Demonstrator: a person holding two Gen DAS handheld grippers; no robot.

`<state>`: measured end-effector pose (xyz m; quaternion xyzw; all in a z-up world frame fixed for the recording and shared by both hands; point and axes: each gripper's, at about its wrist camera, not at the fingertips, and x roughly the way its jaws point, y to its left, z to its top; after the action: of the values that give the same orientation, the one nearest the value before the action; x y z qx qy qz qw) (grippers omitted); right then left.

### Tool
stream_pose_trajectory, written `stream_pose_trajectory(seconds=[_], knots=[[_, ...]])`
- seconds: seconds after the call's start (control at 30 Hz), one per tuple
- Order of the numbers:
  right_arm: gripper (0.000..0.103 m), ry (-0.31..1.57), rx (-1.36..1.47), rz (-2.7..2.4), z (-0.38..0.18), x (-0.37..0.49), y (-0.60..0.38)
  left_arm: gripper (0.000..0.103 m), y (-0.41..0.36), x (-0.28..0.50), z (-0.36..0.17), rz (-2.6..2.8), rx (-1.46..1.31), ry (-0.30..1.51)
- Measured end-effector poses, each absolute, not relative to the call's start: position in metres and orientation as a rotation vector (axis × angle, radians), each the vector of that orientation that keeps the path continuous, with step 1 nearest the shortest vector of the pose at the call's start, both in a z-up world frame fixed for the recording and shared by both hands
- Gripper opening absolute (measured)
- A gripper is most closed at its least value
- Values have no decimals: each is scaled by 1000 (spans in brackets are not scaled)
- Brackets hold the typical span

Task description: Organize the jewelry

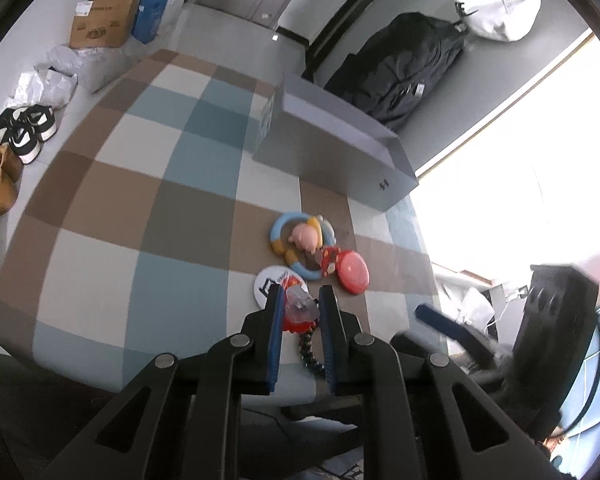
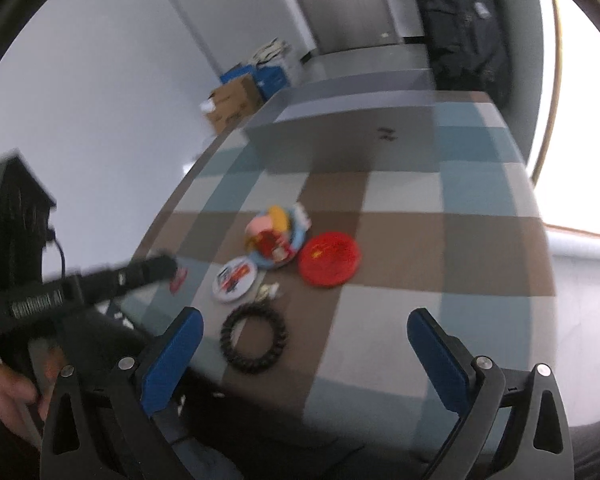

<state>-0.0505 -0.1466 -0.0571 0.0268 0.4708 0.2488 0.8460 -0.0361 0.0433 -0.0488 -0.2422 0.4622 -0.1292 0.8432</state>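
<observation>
Keeping the left tool (image 1: pixel 300 300) clamped on the red charm w/ clear suction cup (image 1: pixel 298 307), lift it straight off the desk (image 1: pixel 100 208) & clear of the white badge (image 1: pixel 269 283), while the right tool (image 2: pixel 304 332) hangs wide open above the black ring (image 2: pixel 254 338) near the desk's front edge

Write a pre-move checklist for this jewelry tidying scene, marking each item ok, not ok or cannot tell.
1. Left tool has a firm hold: ok, its pads are shut on a red and clear trinket.
2. What hangs from that trinket: cannot tell, a dark beaded piece shows below it, but their join is hidden.
3. Right tool is free: ok, open and empty.
4. Black ring is reachable: ok, it lies on the checked cloth just ahead of the right tool.
5. Gray box is ready to receive things: cannot tell, its top looks closed.
6. Red disc lies apart: ok.
</observation>
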Motion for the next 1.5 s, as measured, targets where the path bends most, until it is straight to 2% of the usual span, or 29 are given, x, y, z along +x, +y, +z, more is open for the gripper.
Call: stream_pose_trajectory(seconds=[0.1,0.17,0.37,0.73,0.87,1.07,1.5], knots=[[95,1001,1,567,-61,-57,-130,13,46,-32,-46,-287,-534,958],[88,1009,-28,583,-64,-60,-122,13,47,-31,-43,-295,-537,943],[78,1028,-111,586,-75,-62,-104,13,54,-29,-39,-322,-554,921],[70,980,-283,568,-81,-71,-81,13,64,-27,-42,-332,-593,925],[48,963,-317,543,-82,-71,-81,13,61,-27,-39,-329,-579,916],[43,965,-294,547,-80,-68,-84,13,62,-26,-41,-319,-584,926],[42,925,-164,588,-54,-71,-103,13,60,-25,-43,-297,-566,935]])
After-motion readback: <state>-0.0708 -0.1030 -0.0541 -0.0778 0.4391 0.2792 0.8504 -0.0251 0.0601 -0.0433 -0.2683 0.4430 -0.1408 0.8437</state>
